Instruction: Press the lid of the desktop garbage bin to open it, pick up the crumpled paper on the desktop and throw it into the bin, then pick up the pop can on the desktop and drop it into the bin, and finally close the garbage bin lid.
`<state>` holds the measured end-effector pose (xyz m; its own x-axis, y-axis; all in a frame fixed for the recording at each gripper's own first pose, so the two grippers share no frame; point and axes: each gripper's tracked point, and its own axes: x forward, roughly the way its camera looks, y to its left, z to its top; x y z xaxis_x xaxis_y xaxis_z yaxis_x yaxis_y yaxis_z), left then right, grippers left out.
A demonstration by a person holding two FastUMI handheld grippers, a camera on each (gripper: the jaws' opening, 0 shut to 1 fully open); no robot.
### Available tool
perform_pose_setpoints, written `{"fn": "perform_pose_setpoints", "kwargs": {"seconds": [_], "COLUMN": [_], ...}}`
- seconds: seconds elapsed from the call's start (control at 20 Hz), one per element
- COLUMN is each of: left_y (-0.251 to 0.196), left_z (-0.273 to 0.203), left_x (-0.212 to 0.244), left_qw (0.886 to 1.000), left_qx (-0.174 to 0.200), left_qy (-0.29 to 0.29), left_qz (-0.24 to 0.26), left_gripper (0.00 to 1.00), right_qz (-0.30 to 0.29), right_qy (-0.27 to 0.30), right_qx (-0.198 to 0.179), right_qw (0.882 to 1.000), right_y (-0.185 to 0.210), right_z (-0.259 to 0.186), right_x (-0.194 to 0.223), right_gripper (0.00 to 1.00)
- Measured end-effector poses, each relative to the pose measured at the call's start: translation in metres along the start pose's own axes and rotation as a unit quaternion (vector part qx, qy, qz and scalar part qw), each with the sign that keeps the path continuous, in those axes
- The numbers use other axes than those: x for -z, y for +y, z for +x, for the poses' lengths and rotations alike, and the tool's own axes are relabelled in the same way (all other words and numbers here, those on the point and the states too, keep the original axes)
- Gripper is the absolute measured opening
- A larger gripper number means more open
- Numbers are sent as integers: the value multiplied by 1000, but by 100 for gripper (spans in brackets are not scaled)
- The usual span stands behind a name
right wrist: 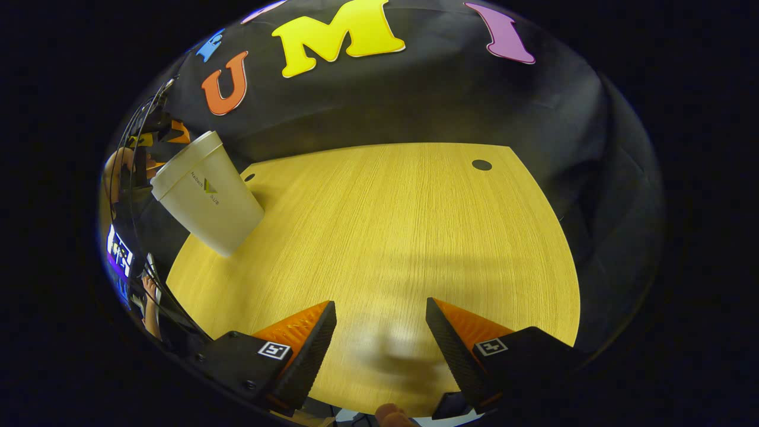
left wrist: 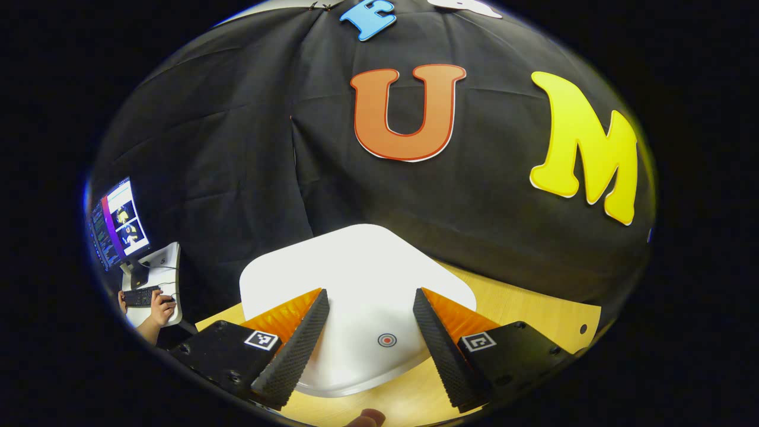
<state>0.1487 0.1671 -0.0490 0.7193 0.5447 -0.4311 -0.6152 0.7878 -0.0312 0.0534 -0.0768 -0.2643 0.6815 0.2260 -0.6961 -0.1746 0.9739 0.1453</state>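
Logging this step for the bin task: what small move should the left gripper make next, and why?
Probably lower the left gripper onto the bin lid near its round mark. The lid lies shut beneath the open fingers; no paper or can shows on the table.

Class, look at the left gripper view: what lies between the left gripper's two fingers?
The bin's white lid with its red target mark, seen between the open left gripper.

Bright, even overhead light, strong fisheye bending at the edges, soft blurred shadows on the table [right wrist: 415,237] near the tongs [right wrist: 380,323], mild sheen on the white lid [left wrist: 362,279], dim rims
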Motion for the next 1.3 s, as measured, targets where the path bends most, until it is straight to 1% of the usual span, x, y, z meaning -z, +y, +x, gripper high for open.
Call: {"fn": "perform_pose_setpoints", "kwargs": {"seconds": [0.1, 0.2, 0.25, 0.35, 0.4, 0.45, 0.6, 0.65, 0.7, 0.8, 0.9, 0.95, 1.0, 1.1, 1.15, 1.3], "left_y": [0, 1, 1, -1, -2, -2, -4, -6, -7, -11, -12, -9, -4, -6, -10, -10], "left_z": [1, 3, 3, 1, 1, 1, -2, -4, -7, -17, -32, -43, -52, -74, -85, -127], "left_x": [6, 4, 2, 0, -3, -3, -1, -2, -6, -19, -26, -28, -28, -29, -26, -3], "left_qw": [1000, 1000, 1000, 1000, 999, 999, 999, 999, 999, 997, 995, 994, 992, 989, 986, 978], "left_qx": [-5, -9, -10, -9, -7, -5, 15, 24, 31, 48, 66, 71, 82, 109, 129, 173], "left_qy": [4, -15, -19, -28, -30, -31, -28, -30, -36, -61, -73, -81, -91, -102, -104, -111], "left_qz": [3, -1, 7, 8, 12, 13, 12, 8, 7, 8, 17, 21, 22, 23, 26, 43], "left_gripper": [96, 97, 97, 96, 96, 96, 95, 95, 95, 95, 95, 95, 95, 95, 95, 95], "right_qz": [5, 9, 9, 6, 2, -5, -14, -22, -31, -39, -47, -50, -51, -46, -45, -37], "right_qy": [2, 4, 4, 2, -1, -4, -22, -39, -71, -135, -182, -200, -213, -235, -243, -270], "right_qx": [-2, -5, -6, -10, -11, -9, -2, 7, 21, 31, 38, 41, 43, 42, 44, 38], "right_qw": [1000, 1000, 1000, 1000, 1000, 1000, 1000, 999, 997, 990, 981, 978, 975, 970, 968, 961], "right_y": [0, 3, 5, 9, 10, 10, 10, 9, 8, 16, 28, 35, 44, 61, 68, 92], "right_z": [4, 8, 9, 10, 10, 10, 7, 3, -4, -25, -46, -55, -64, -78, -85, -108], "right_x": [0, 0, 0, -3, -5, -8, -21, -30, -46, -80, -105, -117, -126, -139, -145, -159], "right_gripper": [96, 96, 96, 96, 93, 96, 97, 93, 96, 96, 96, 92, 97, 96, 96, 96]}}
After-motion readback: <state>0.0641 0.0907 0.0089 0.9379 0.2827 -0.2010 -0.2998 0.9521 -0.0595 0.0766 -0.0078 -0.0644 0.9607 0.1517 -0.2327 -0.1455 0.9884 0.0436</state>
